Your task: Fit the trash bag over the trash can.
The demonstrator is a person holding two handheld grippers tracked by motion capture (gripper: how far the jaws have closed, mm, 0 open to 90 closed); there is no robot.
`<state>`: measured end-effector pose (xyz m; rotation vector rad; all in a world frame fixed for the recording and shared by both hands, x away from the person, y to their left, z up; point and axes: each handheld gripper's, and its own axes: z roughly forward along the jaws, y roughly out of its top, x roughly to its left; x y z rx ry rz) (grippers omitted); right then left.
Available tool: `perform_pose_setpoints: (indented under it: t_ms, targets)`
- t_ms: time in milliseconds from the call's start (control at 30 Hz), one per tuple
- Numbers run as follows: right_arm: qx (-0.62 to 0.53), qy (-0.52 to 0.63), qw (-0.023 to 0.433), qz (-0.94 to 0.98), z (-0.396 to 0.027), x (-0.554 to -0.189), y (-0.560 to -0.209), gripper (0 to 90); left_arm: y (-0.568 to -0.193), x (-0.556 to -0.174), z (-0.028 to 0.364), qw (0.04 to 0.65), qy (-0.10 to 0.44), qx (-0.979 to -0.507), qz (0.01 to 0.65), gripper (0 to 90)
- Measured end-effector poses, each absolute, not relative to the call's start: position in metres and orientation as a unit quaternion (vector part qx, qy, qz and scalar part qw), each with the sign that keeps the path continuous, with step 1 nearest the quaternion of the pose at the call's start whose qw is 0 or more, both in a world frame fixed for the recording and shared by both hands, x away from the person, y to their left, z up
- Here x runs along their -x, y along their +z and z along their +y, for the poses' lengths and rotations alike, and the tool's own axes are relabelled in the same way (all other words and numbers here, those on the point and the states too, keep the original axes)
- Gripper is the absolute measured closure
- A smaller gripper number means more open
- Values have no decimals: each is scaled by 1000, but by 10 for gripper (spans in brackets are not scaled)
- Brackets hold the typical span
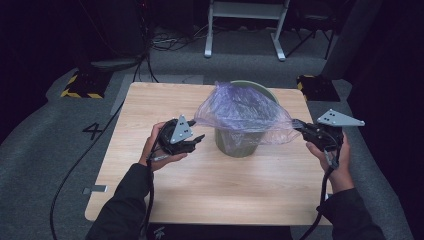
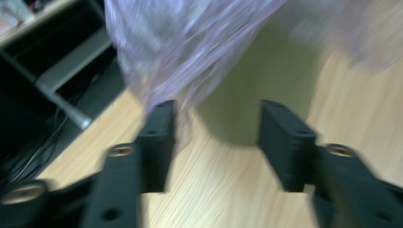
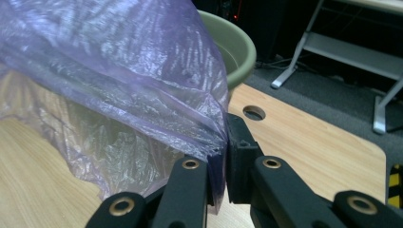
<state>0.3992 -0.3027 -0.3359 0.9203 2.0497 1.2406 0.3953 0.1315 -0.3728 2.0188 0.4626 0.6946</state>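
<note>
Right claw (image 3: 216, 156) clamping purple bag (image 3: 119, 95) edge, left claw (image 2: 216, 142) spread wide, empty, before green bucket (image 1: 240, 140)

You see a thin, crinkled, glossy purple plastic bag (image 3: 128, 95) draped over a smooth matt green bin (image 1: 239, 141) on a matt wood-grain table (image 1: 150, 105).

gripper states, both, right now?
Left gripper: open, holding nothing, bag edge at one finger.
Right gripper: closed on the purple plastic bag draped over the green bucket.
</note>
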Motion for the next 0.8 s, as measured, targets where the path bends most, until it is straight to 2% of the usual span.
perform_pose_setpoints:
  t_ms: [67, 133, 267, 467, 633, 700, 733, 767, 800]
  targets:
    - [-334, 467, 288, 766, -300, -397, -333, 872, -365, -389, 134, 485, 271, -810, 185, 272]
    - [-329, 467, 291, 767, -299, -396, -329, 868, -356, -382, 137, 511, 270, -795, 183, 215]
    - [-324, 465, 294, 770, -295, -394, -324, 868, -335, -372, 144, 564, 252, -766, 176, 193]
    - [-312, 465, 295, 774, -287, -392, -319, 863, -316, -372, 134, 534, 284, -778, 173, 163]
    - [-306, 463, 300, 776, -283, -391, -313, 850, -317, -392, 119, 504, 263, -804, 172, 157]
    - [-304, 464, 300, 776, -282, -392, -310, 852, -318, -396, 116, 492, 275, -808, 175, 175]
    - [-303, 464, 300, 776, -282, -392, -308, 856, -318, -398, 114, 483, 281, -811, 172, 223]
    - [-301, 462, 299, 779, -282, -393, -307, 861, -317, -400, 113, 478, 287, -812, 171, 354]
    - [-302, 460, 298, 780, -282, -394, -307, 865, -317, -403, 112, 469, 297, -813, 177, 417]
